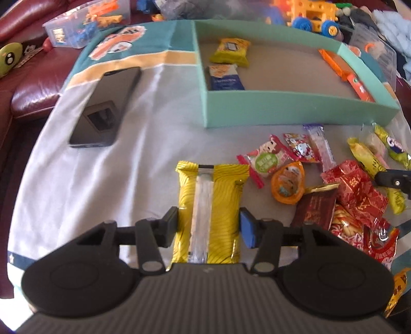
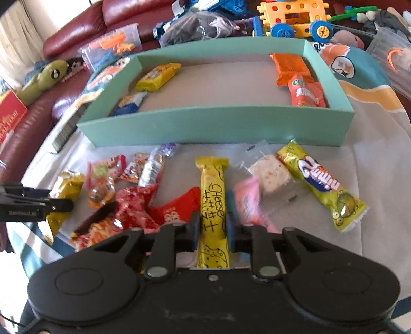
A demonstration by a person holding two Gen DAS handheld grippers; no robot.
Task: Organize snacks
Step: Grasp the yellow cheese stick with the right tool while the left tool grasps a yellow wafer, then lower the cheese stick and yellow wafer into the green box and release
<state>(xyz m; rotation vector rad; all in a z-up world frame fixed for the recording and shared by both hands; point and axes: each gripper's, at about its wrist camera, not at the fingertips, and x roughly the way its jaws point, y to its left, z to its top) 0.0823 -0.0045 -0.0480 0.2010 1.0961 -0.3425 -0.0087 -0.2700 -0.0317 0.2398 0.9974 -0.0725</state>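
Observation:
A teal box (image 1: 295,110) (image 2: 213,126) holds a yellow packet (image 1: 230,52) (image 2: 158,77), a blue-white packet (image 1: 224,77) (image 2: 129,102) and orange packets (image 1: 344,69) (image 2: 298,82). My left gripper (image 1: 208,226) is shut on a gold-yellow striped packet (image 1: 210,203), its pads touching both sides; the packet also shows in the right wrist view (image 2: 64,195). My right gripper (image 2: 212,226) is shut on a yellow cheese bar (image 2: 212,200), which also shows in the left wrist view (image 1: 370,164). Loose snacks (image 1: 334,195) (image 2: 133,203) lie on the cloth in front of the box.
A black phone (image 1: 105,108) lies on the cloth left of the box. A green-yellow Nimm2 packet (image 2: 321,190), a pink packet (image 2: 249,203) and a clear-wrapped white bar (image 2: 269,174) lie on the right. Toys (image 2: 290,18) and plastic tubs (image 1: 84,23) crowd behind the box.

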